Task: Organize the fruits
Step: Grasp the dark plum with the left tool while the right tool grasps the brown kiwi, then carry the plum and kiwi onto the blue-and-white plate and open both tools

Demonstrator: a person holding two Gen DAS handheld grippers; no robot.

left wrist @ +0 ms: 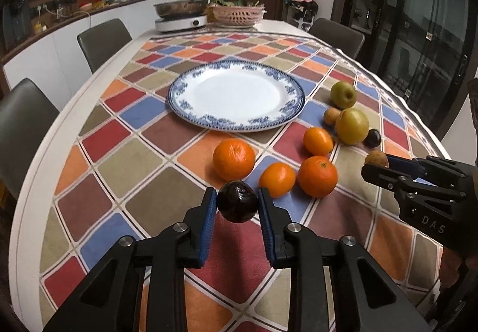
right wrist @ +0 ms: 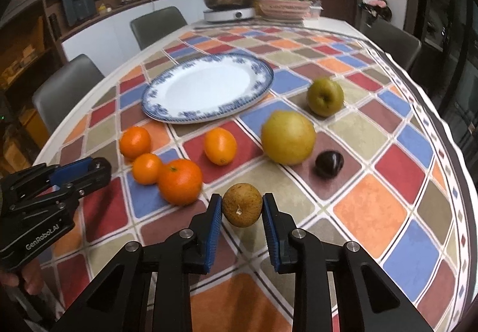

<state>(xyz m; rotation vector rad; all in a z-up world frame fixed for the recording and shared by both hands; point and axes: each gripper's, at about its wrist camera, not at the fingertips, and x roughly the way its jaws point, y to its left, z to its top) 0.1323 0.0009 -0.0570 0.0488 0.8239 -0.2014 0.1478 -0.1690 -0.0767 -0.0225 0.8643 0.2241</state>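
My left gripper (left wrist: 237, 205) is shut on a dark purple fruit (left wrist: 237, 206), held above the cloth short of the oranges. My right gripper (right wrist: 242, 209) is shut on a brown round fruit (right wrist: 242, 209); it shows at the right of the left wrist view (left wrist: 377, 159). An empty blue-rimmed white plate (left wrist: 185, 105) (right wrist: 155, 109) lies mid-table. Several oranges (left wrist: 233, 158) (right wrist: 180, 181), a yellow pear (left wrist: 352, 126) (right wrist: 288, 137), a green apple (left wrist: 343, 95) (right wrist: 325, 96), a small tan fruit (left wrist: 331, 116) and another dark fruit (left wrist: 372, 138) (right wrist: 329, 163) lie on the checkered cloth.
An induction cooker with a steel pot (left wrist: 181, 15) and a pink basket (left wrist: 237, 14) stand at the far end of the table. Grey chairs (left wrist: 103, 40) line the left side and one (left wrist: 337, 36) the far right. The table edge (right wrist: 448, 137) curves on the right.
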